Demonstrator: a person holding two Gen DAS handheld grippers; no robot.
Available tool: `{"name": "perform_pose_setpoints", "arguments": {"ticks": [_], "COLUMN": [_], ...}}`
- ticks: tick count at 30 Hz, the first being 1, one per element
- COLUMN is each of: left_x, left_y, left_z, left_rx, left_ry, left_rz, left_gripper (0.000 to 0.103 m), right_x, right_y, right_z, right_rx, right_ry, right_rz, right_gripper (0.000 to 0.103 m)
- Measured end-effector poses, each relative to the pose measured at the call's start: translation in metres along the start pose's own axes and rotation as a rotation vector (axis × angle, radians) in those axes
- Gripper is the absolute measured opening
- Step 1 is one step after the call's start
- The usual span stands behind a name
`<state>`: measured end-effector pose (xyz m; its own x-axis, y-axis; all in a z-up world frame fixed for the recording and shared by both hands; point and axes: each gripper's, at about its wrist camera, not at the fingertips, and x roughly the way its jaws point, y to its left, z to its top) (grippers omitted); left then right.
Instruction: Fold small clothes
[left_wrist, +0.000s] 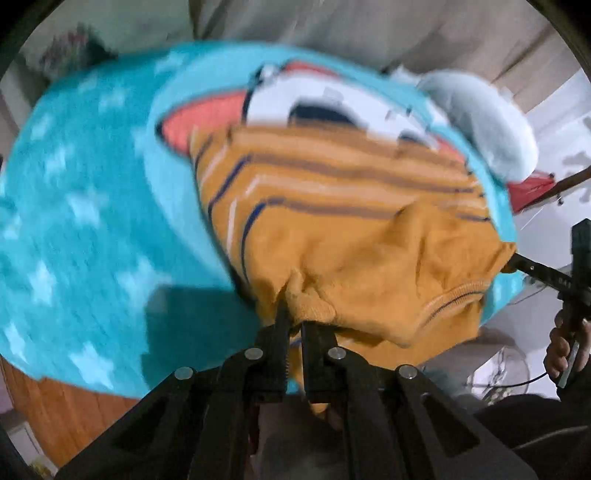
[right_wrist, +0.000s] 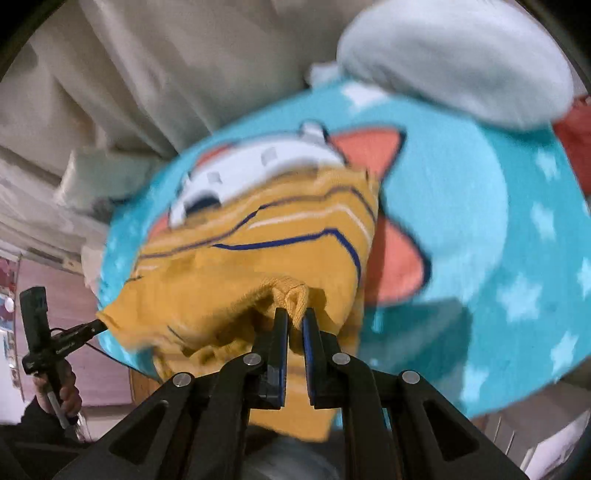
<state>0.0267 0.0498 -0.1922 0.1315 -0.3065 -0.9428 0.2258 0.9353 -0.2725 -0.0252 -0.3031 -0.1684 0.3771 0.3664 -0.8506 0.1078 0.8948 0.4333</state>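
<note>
Pinching a ribbed cuff of the orange striped garment, the left gripper has its black fingers closed on a bunched knit fold; the right gripper, with blue-edged pads, is closed the same way on another ribbed hem fold of that garment. Fabric is soft cotton knit, mustard-orange with thin navy, brown and white stripes, rumpled and sagging between the two grips, partly lifted off the surface. It hangs over a fuzzy teal blanket printed with pale stars and a cartoon patch in white, coral and navy. A pale grey rounded cushion sits at the blanket's far edge, touching it; a red item pokes out just beside the cushion. Beige curtain-like cloth fills the background. In the left view the right gripper's finger reaches the garment's right corner, with the person's hand on its handle; the right view shows the other hand likewise. A wooden edge shows below the blanket near the left gripper. Star-printed blanket to either side of the garment lies uncovered. Both views are motion-blurred, so fine stitching is hard to read.
</note>
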Motion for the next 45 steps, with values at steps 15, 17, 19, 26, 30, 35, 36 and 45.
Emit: {"name": "perform_pose_setpoints", "arguments": {"ticks": [15, 17, 19, 26, 30, 35, 36, 45], "left_x": [-0.015, 0.003, 0.020, 0.044, 0.023, 0.010, 0.018, 0.036], "left_y": [0.021, 0.017, 0.016, 0.004, 0.004, -0.006, -0.007, -0.001], "left_z": [-0.043, -0.027, -0.020, 0.003, 0.001, -0.016, -0.019, -0.020], "left_rx": [-0.161, -0.202, -0.256, -0.323, -0.291, -0.177, -0.156, -0.076], "left_ry": [-0.005, 0.034, 0.074, 0.120, 0.085, 0.106, 0.120, 0.164], "left_rz": [-0.098, -0.128, -0.184, -0.162, -0.121, -0.099, -0.063, 0.154], "left_gripper": [0.068, 0.068, 0.068, 0.018, 0.007, 0.006, 0.006, 0.061], "right_x": [0.009, 0.031, 0.050, 0.052, 0.036, 0.005, 0.008, 0.054], "right_y": [0.014, 0.013, 0.007, 0.011, 0.011, 0.024, 0.023, 0.005], "right_z": [-0.038, -0.033, -0.028, -0.011, -0.009, -0.026, -0.030, -0.046], "right_rx": [0.133, 0.161, 0.217, 0.166, 0.143, 0.056, 0.052, -0.003], "right_ry": [0.035, 0.079, 0.113, 0.081, 0.092, 0.119, 0.134, 0.268], "right_rz": [0.040, 0.036, 0.051, -0.113, -0.099, -0.118, -0.126, -0.100], "right_gripper": [0.067, 0.067, 0.067, 0.015, 0.007, 0.006, 0.006, 0.037]}}
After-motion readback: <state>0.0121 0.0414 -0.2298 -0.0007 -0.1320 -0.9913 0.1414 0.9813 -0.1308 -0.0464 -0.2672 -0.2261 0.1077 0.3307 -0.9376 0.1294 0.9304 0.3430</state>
